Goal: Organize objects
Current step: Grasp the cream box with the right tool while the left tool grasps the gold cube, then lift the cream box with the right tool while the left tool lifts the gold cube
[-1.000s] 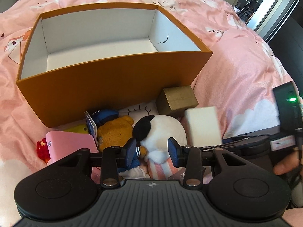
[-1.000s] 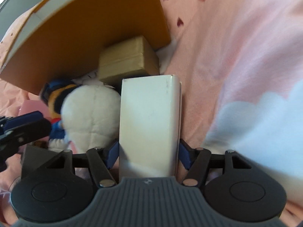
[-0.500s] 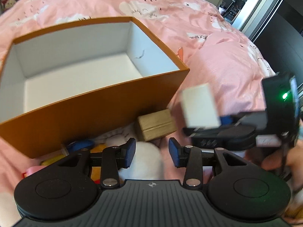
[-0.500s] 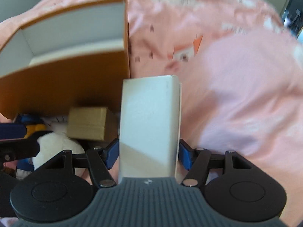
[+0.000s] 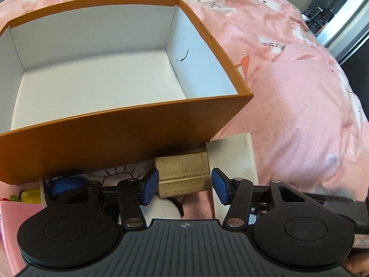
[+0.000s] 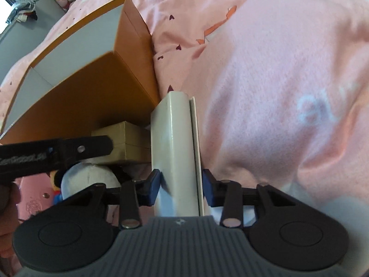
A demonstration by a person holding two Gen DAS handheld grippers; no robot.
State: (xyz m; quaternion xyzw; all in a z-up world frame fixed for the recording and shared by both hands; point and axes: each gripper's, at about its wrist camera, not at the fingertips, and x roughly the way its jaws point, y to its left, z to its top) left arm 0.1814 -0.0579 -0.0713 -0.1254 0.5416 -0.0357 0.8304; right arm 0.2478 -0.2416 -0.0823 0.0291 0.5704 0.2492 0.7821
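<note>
Our right gripper (image 6: 180, 190) clamps a white box (image 6: 175, 147) just beside the near right corner of the orange box (image 5: 120, 136), whose white inside holds nothing. Our left gripper (image 5: 182, 188) hangs open around a gold box (image 5: 183, 174) before that box's front wall.

One orange box (image 5: 120, 136) with a white inside sits on the pink bedspread (image 5: 299, 106). There is one small gold box (image 5: 182, 173), one white box (image 6: 175, 143), one white plush toy (image 6: 90, 180), one pink case (image 5: 13, 221), and two grippers (image 5: 182, 188) (image 6: 180, 184). Other small toys at the orange box's near left corner are too hidden to count.
</note>
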